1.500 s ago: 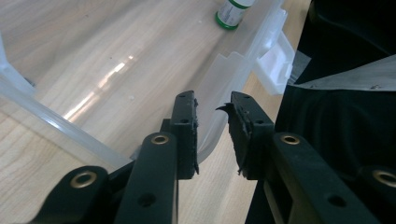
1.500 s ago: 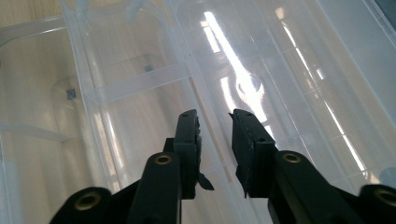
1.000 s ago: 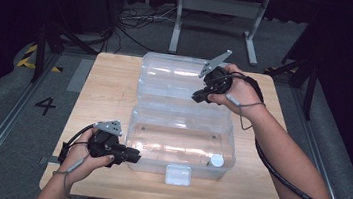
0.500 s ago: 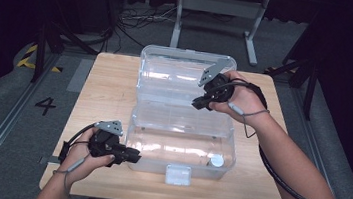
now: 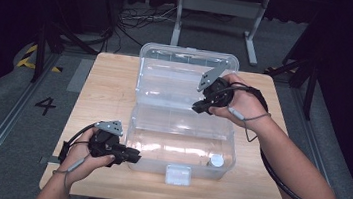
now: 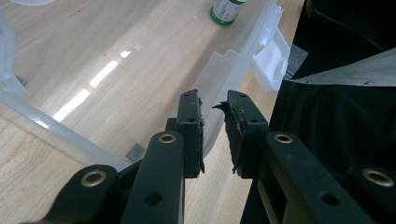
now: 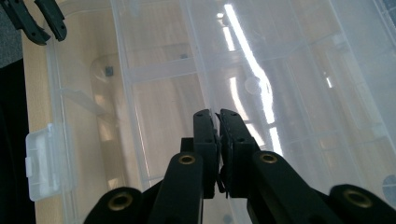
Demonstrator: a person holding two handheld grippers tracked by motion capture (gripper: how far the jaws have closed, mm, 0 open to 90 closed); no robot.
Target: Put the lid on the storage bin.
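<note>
Dark floor and cable clutter surround a pale wooden table (image 5: 110,87), where a clear plastic box (image 5: 179,147) stands open, its lid (image 5: 187,78) raised at the far side. The right gripper (image 5: 199,107) pinches the lid's lower edge; its fingers (image 7: 205,135) have just been closing and now stand nearly together on the thin plastic. The left gripper (image 5: 134,156) steadies the box at its near left corner, fingers (image 6: 191,126) narrow around the wall. The lid's long axis runs across the table, so swinging it toward the person would likely fall to the right hand. The left gripper view shows a green-capped bottle (image 6: 225,10) inside the box and the front latch (image 6: 271,60); from above the bottle (image 5: 216,160) reads as a white disc.
</note>
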